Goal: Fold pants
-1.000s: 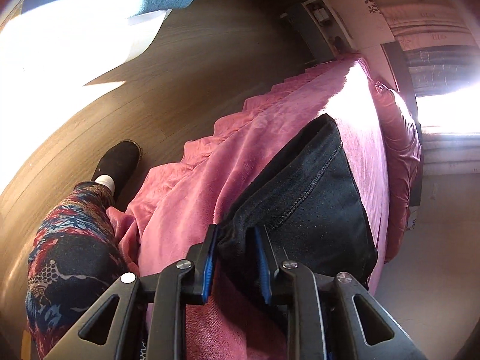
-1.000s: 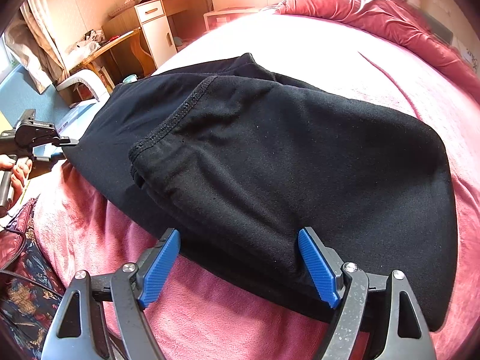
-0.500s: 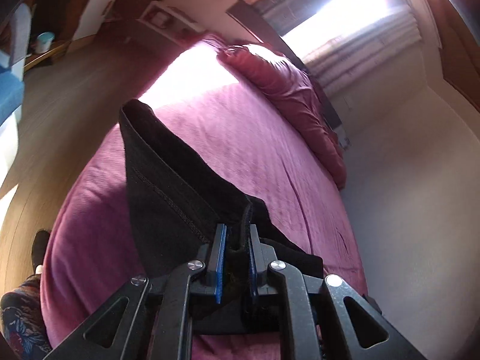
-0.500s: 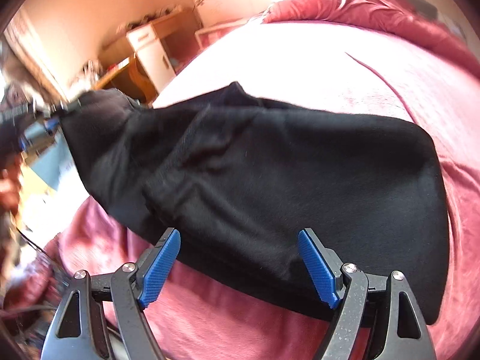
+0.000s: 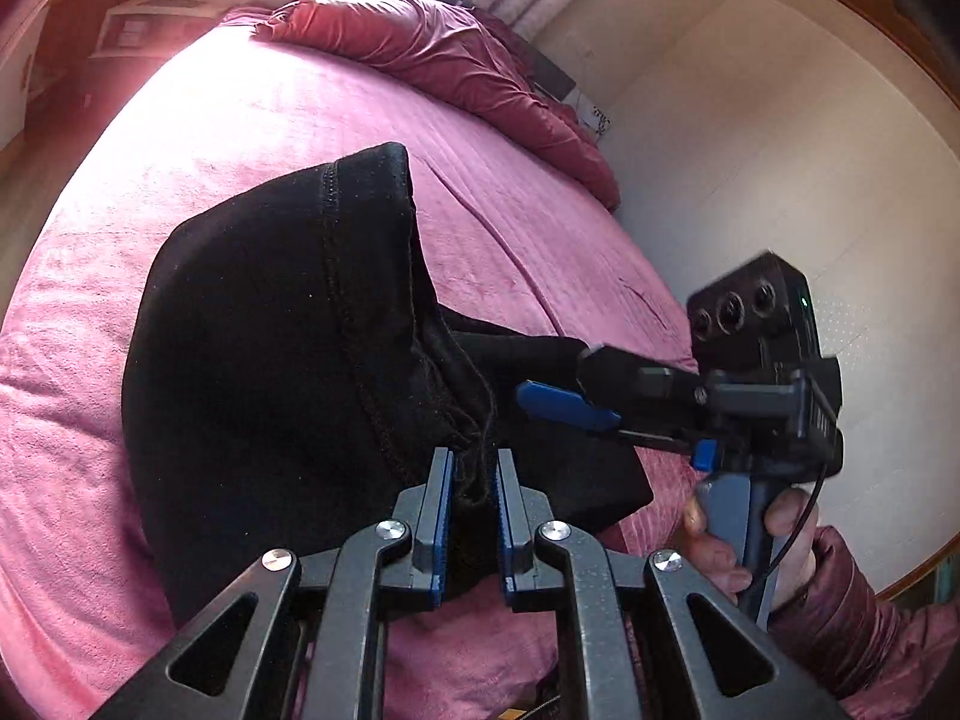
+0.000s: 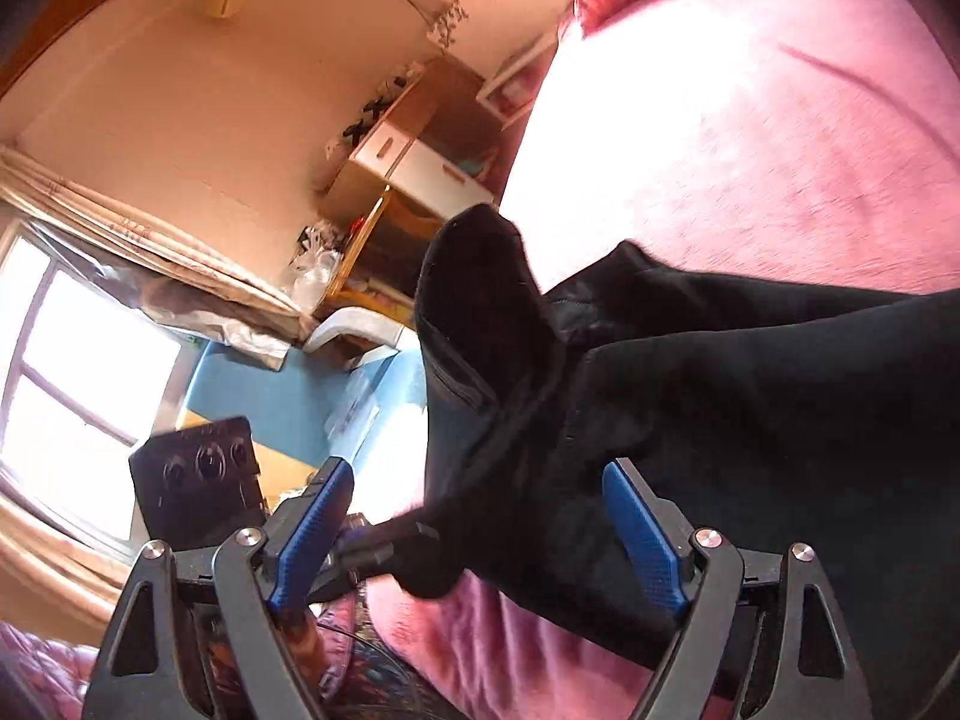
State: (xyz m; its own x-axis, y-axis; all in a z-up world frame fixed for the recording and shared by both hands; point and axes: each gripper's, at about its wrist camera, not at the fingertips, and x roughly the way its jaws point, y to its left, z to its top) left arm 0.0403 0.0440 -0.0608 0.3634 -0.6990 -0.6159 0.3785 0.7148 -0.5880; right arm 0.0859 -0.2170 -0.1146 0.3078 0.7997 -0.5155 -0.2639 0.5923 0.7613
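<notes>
left wrist view | left gripper [image 5: 468, 495] clamped on a bunched edge of the black pants [image 5: 264, 360] — lifted to carry the fold | right gripper [image 6: 474, 531] jaws apart around the cloth, not pressing | pants half raised over near side of pink bed [image 5: 252, 120]

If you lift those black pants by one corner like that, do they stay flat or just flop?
Probably flop: the black pants sag in soft folds below the left gripper pinching their edge. They look light, since one small pinch lifts a whole corner. On the plush pink bedspread they would likely drag rather than slide.
</notes>
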